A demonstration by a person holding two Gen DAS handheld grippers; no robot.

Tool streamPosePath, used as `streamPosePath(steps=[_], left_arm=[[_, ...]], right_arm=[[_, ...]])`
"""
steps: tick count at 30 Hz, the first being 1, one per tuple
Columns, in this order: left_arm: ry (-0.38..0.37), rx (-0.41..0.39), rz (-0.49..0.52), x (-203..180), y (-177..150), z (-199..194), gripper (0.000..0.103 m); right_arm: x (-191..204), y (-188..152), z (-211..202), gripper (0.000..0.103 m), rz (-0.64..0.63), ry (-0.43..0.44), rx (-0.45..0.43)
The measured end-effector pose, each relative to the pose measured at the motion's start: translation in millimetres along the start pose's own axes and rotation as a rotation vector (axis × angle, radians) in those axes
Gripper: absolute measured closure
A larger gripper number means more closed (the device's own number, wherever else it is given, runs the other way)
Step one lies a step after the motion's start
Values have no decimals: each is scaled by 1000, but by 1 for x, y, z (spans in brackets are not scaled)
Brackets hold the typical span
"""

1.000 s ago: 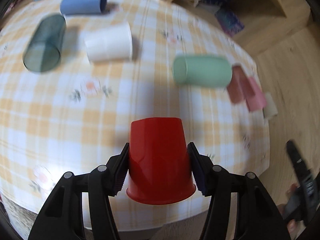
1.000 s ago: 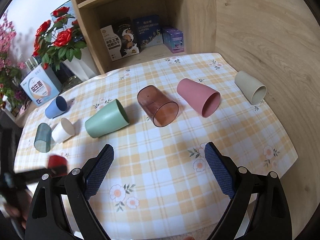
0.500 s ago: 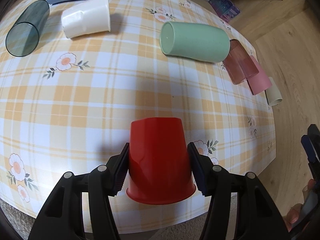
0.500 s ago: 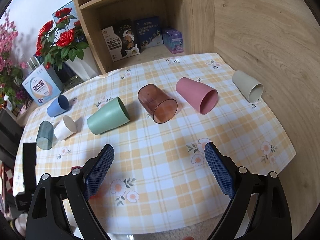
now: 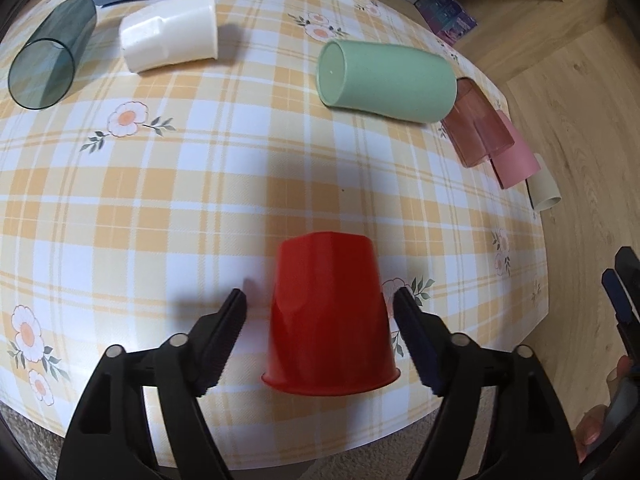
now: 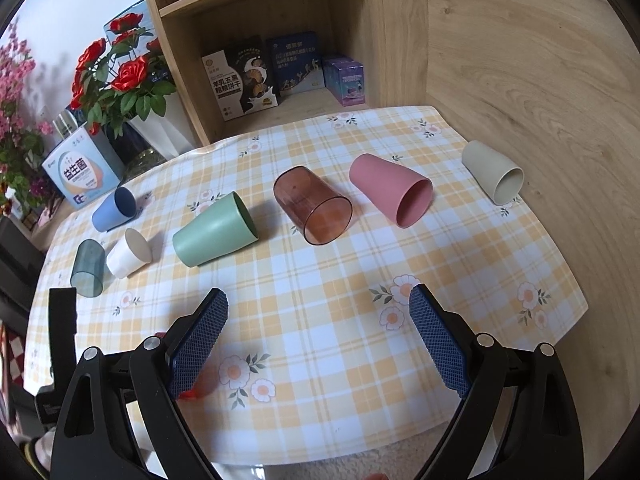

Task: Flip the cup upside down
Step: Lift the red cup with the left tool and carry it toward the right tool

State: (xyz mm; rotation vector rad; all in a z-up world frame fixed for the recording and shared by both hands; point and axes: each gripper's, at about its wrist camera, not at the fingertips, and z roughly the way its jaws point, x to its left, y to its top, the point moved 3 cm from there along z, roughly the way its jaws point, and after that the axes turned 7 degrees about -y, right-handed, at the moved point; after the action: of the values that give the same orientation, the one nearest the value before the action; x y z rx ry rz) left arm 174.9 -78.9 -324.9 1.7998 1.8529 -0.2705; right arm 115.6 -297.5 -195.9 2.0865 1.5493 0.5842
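A red cup (image 5: 328, 316) stands upside down, rim down, near the front edge of the checked tablecloth (image 5: 200, 184). My left gripper (image 5: 320, 300) is open, its fingers on either side of the cup with gaps on both sides. My right gripper (image 6: 318, 306) is open and empty above the front of the table. In the right wrist view only a sliver of the red cup (image 6: 194, 392) shows behind the left finger.
Several cups lie on their sides: green (image 6: 214, 232), brown clear (image 6: 312, 210), pink (image 6: 390, 190), beige (image 6: 492, 176), white (image 6: 128, 254), blue (image 6: 114, 210), dark clear (image 6: 86, 268). A shelf with boxes (image 6: 260, 76) and a vase of roses (image 6: 120, 80) stand behind.
My left gripper has opened and let go of the red cup, which now stands rim down on the table. The right gripper has barely moved.
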Motion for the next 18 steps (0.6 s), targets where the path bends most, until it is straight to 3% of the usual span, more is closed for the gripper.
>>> streamPosePath(steps=[6, 14, 15, 16, 18], left_arm=[[-6, -46, 32, -3, 6, -25, 25], [103, -180, 84, 7, 16, -77, 25], [109, -194, 83, 9, 17, -82, 23], [121, -215, 82, 12, 18, -89, 13], [141, -269, 82, 17, 20, -104, 8]], right_arm=[[2, 0, -1, 14, -6, -2, 5], [16, 1, -2, 14, -32, 4, 17], [19, 1, -2, 14, -37, 6, 18], [21, 1, -3, 14, -41, 7, 19], [27, 1, -3, 14, -52, 11, 23]])
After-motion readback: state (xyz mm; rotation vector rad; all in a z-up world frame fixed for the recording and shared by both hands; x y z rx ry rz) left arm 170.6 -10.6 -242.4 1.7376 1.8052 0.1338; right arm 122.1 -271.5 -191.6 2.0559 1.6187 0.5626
